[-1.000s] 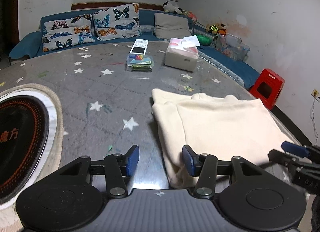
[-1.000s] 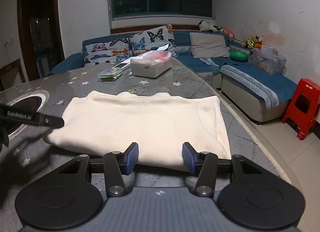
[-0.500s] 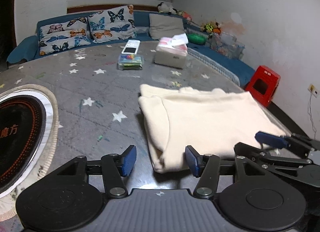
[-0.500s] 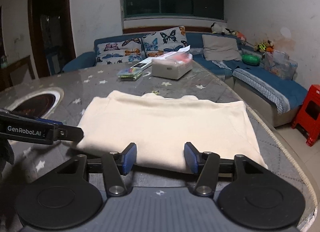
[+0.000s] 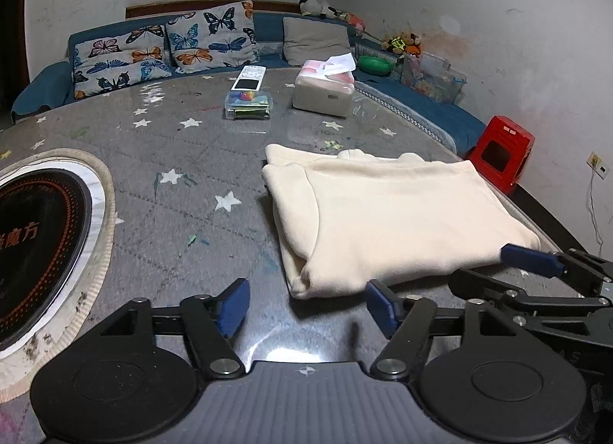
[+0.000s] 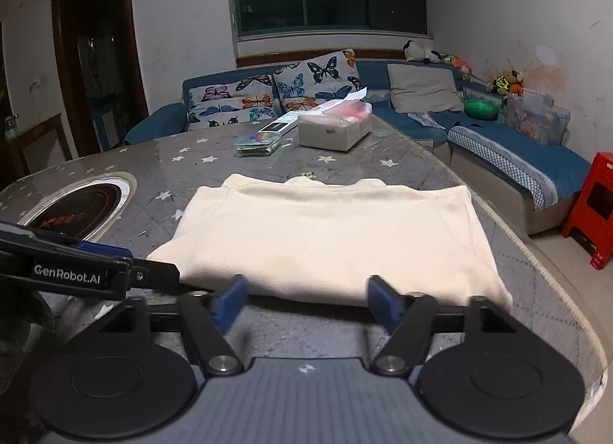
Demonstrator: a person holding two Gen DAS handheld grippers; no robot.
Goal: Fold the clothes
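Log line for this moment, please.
fold clothes | cream garment folded on table | left gripper open, empty, at near-left corner | right gripper open, empty, at near edge

Both wrist views look low across the table (image 5: 161, 145), sharing the folded garment (image 6: 329, 237) (left view from its corner).

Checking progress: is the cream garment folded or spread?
Folded: the cream garment lies as a compact rectangle, doubled layers showing along its left edge.
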